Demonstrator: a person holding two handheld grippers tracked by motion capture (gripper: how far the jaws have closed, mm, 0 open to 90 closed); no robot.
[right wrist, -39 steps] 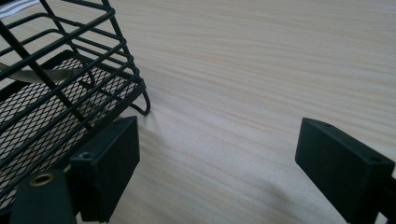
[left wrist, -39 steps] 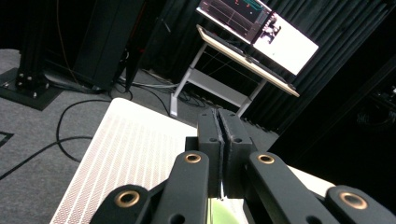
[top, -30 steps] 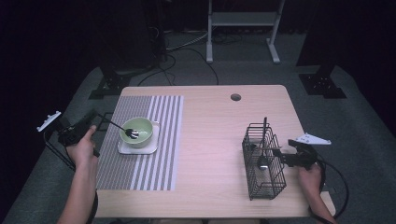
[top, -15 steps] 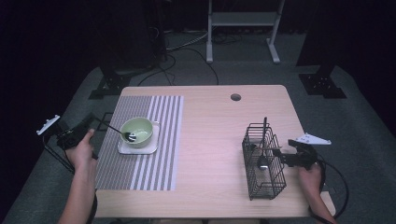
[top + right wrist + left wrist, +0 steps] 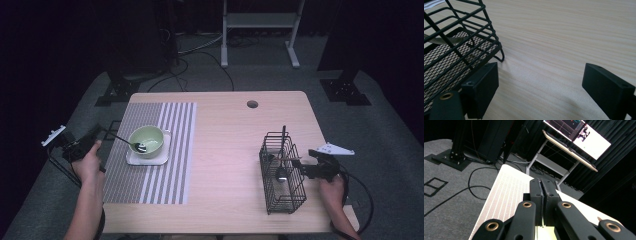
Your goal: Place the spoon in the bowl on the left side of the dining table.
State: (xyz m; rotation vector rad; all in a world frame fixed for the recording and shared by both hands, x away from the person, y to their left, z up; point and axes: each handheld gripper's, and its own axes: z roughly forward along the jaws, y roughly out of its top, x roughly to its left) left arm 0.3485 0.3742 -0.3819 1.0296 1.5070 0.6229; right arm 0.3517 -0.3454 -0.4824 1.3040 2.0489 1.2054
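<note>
Left claw [image 5: 102, 134]: yours, clamped on spoon [image 5: 131, 143] in green bowl [image 5: 146, 140]. Right claw [image 5: 540, 88]: agape beside wire caddy [image 5: 281, 172]. Next, probably: carry spoon across.

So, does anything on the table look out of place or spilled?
Nothing looks spilled or damaged. The green bowl sits upright on its white plate on the striped placemat, a spoon leaning in it. The wire basket stands straight, utensils inside.

Bare wooden table [image 5: 230, 150] open across frame centre, striped placemat [image 5: 165, 145] with green bowl [image 5: 146, 140] at left, black wire basket [image 5: 281, 172] blocking lower right, just beside the right gripper [image 5: 300, 167]
</note>
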